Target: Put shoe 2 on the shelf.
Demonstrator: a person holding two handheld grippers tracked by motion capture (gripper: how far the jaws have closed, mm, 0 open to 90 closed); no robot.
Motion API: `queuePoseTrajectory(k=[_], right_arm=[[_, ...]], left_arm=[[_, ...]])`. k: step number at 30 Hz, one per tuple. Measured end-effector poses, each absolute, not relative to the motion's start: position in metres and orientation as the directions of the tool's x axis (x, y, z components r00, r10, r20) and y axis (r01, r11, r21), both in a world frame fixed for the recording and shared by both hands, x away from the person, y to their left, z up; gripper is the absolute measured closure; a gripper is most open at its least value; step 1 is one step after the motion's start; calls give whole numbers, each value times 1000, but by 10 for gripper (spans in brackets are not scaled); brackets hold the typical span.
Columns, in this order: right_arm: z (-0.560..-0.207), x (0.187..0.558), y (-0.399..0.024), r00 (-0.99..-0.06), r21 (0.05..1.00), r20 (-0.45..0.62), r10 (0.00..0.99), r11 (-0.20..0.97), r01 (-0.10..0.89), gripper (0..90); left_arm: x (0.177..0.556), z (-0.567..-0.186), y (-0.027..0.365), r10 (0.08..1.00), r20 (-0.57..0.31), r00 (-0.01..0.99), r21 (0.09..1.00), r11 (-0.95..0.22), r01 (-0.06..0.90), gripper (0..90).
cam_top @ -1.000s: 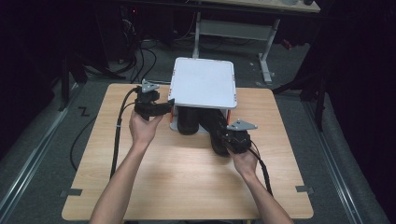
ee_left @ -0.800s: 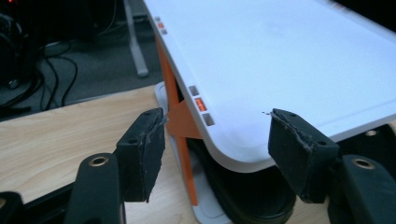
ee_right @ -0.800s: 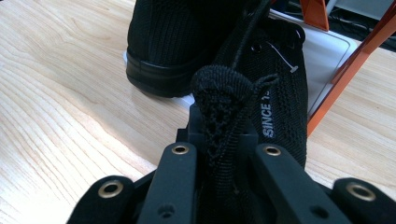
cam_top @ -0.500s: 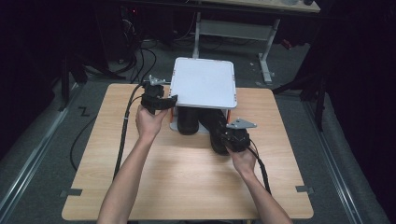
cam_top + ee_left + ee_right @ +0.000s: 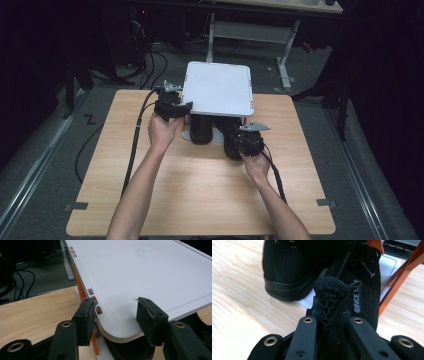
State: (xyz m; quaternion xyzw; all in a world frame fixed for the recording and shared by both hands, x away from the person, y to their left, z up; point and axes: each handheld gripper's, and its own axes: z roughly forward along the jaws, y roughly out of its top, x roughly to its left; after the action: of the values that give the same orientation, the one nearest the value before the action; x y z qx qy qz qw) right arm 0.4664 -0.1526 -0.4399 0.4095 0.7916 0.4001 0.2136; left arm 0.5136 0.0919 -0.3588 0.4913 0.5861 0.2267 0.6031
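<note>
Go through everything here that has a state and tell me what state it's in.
Left tool: jaws have just been closing around the corner of the white shelf top, not yet pressing.
Right tool: shut on the heel of the right shoe.
Left shoe: on the bottom shelf, untouched.

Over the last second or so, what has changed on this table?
The left hand-held gripper has moved in to the near left corner of the white shelf top, its jaws closing around that corner. The right hand-held gripper stays clamped on the heel of the black shoe; the other shoe hasn't moved.
</note>
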Motion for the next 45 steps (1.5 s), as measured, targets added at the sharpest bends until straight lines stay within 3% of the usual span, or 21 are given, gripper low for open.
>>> queuePoseTrajectory(k=[6, 10, 14, 21, 30, 45], right_arm=[[-441, 473, -150, -567, 811, -17, 823, 343, 474, 788], [-436, 468, -153, -573, 819, -11, 819, 337, 465, 607], [-428, 455, -163, -583, 832, -15, 812, 334, 443, 510], [-430, 428, -181, -611, 831, -37, 791, 363, 420, 548], [-438, 440, -175, -619, 821, -5, 786, 356, 447, 702], [-436, 482, -150, -570, 805, -37, 821, 363, 470, 710]], left_arm=[[514, -358, 91, 850, -488, 198, 854, 418, 310, 498], [514, -358, 92, 849, -490, 200, 853, 420, 310, 498], [514, -358, 92, 850, -486, 202, 856, 416, 308, 497], [514, -358, 91, 852, -482, 204, 858, 412, 305, 498], [514, -358, 91, 852, -480, 207, 859, 410, 307, 499], [514, -358, 94, 849, -485, 209, 856, 411, 315, 523]])
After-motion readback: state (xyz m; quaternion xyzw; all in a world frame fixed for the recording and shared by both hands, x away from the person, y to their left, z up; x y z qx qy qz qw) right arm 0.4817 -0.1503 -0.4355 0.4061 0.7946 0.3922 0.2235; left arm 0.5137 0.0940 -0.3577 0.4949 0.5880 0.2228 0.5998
